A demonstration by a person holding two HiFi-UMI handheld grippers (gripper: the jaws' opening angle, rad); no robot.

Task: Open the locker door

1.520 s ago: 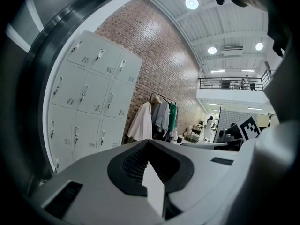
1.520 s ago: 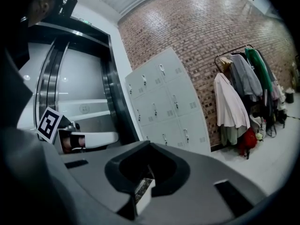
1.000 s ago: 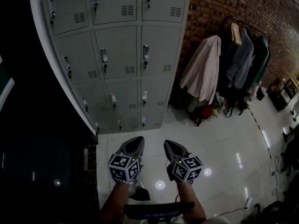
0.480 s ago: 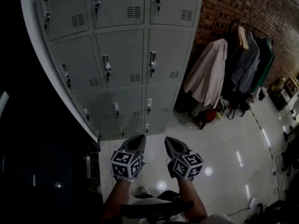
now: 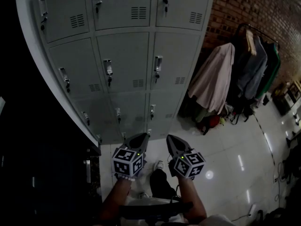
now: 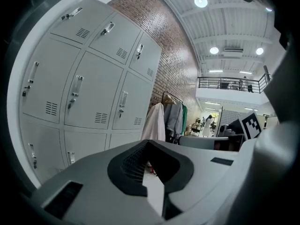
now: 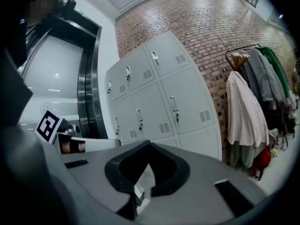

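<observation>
This is looking like the reach phase: the left gripper point(image 5: 142, 137) and right gripper point(image 5: 170, 139) are hovering side by side, fingers together on nothing, well short of the locker bank point(image 5: 127, 55), whose doors are all sitting closed. Next, one gripper is likely needing to part its fingers around a door handle point(image 5: 157, 66) and pull.

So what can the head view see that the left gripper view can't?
Only the head view shows the person's arms and a shoe on the shiny floor below. Only the left gripper view shows the ceiling lights and a balcony railing high up at the back. Both show the grey lockers with all doors closed, the brick wall and the coats hanging beside them.
</observation>
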